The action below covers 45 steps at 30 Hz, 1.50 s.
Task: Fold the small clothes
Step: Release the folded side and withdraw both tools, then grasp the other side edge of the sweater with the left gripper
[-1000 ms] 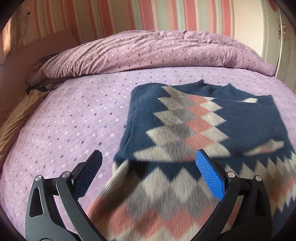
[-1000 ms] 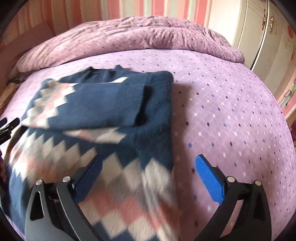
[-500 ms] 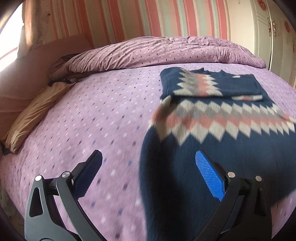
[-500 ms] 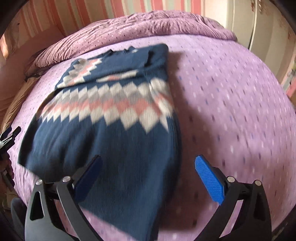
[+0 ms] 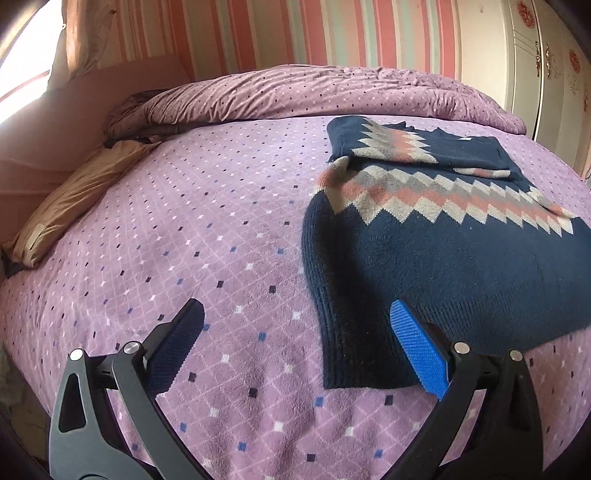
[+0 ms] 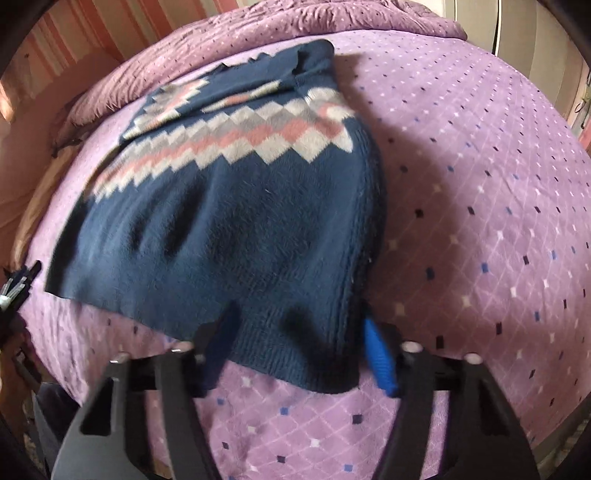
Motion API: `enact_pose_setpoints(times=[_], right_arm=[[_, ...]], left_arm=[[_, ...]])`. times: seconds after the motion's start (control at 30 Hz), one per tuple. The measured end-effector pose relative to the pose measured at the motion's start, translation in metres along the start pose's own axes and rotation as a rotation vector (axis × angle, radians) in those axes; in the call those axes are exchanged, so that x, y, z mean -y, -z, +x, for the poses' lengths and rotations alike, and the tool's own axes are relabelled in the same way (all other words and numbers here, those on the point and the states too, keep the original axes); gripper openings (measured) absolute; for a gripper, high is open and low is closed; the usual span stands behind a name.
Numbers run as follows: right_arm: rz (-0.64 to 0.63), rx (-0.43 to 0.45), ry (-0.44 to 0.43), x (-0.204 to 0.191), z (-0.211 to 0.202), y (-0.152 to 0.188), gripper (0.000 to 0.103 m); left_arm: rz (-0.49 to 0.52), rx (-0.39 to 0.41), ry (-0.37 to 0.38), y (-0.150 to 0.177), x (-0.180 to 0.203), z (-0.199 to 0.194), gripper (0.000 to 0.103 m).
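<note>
We've got a navy knit sweater (image 5: 443, 258) lying flat on the bed (image 5: 184, 240), with a zigzag band of white, grey and pink diamonds across the chest, sleeves folded in over the top part, and a ribbed hem at our end

Left gripper (image 5: 295, 332): jaws spread wide, nothing pinched. The sweater's near corner sits just ahead of the blue right-hand pad, the rest of the gap is only purple bedspread. The body of the sweater runs ahead and off to the right of the jaws

Right gripper (image 6: 299, 343): jaws are closing, and the other hem corner (image 6: 295, 350) sits right between them. It's blurry there, so we can't say the pads are really pressing the knit. The sweater stretches away ahead and to the left of these jaws

Past the sweater there's a bunched-up duvet (image 5: 314, 92), a tan pillow (image 5: 74, 195) far left of the left jaws, and a striped wall (image 5: 332, 33) behind. Nothing lies across the sweater
</note>
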State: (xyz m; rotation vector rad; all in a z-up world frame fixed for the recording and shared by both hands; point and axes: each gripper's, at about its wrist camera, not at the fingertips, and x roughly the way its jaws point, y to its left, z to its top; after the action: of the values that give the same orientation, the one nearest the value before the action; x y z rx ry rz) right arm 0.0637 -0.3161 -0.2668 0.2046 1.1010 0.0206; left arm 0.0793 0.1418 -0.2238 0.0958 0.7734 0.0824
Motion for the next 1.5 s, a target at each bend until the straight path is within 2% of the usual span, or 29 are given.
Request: enact_pose_setpoints(times=[0.03,0.07,0.1,0.37,0.53,0.7,0.87,0.9,0.93,0.97,1.0,1.03,1.07,1.17,1.27,1.5], right_arm=[[0.003,-0.003,0.005,0.001,0.001,0.001,0.041],[0.005,-0.004,0.014,0.002,0.003,0.002,0.026],[0.007,-0.001,0.019,0.003,0.003,0.003,0.018],[0.016,0.019,0.019,0.007,0.0,0.005,0.011],[0.005,0.023,0.023,0.004,0.0,0.004,0.011],[0.006,0.023,0.022,0.003,0.0,0.004,0.011],[0.011,0.025,0.014,0.003,0.0,0.004,0.011],[0.011,0.026,0.014,0.004,0.0,0.004,0.011],[0.012,0.026,0.012,0.004,0.0,0.004,0.011],[0.012,0.027,0.012,0.004,0.0,0.004,0.011],[0.011,0.029,0.011,0.003,0.001,0.004,0.011],[0.012,0.029,0.01,0.003,0.0,0.004,0.011],[0.012,0.029,0.01,0.004,0.0,0.004,0.011],[0.013,0.032,0.004,0.007,0.0,0.004,0.011],[0.012,0.039,-0.004,0.008,-0.002,0.003,0.011],[0.027,0.072,-0.024,0.011,-0.01,-0.001,0.01]], left_arm=[[0.003,-0.004,0.003,0.001,-0.001,0.0,0.1],[0.002,-0.007,0.005,0.002,-0.002,0.0,0.1],[-0.002,-0.006,0.006,0.004,-0.004,0.0,0.1],[-0.059,-0.015,0.062,0.01,-0.02,-0.002,0.1],[-0.038,-0.03,0.112,0.014,-0.012,0.0,0.1],[-0.022,-0.072,0.121,0.016,0.003,0.015,0.1],[-0.07,-0.112,0.122,0.019,0.005,0.028,0.098],[-0.066,-0.116,0.117,0.02,0.007,0.029,0.095],[-0.061,-0.121,0.12,0.02,0.01,0.03,0.085],[-0.051,-0.137,0.119,0.02,0.013,0.033,0.067],[-0.043,-0.149,0.119,0.021,0.015,0.036,0.055],[-0.039,-0.161,0.125,0.022,0.016,0.038,0.037],[-0.033,-0.171,0.131,0.022,0.018,0.04,0.028],[0.005,-0.168,0.12,0.022,0.027,0.041,0.017],[0.02,-0.163,0.108,0.02,0.032,0.04,0.011],[0.037,-0.146,0.078,0.011,0.031,0.033,0.01]])
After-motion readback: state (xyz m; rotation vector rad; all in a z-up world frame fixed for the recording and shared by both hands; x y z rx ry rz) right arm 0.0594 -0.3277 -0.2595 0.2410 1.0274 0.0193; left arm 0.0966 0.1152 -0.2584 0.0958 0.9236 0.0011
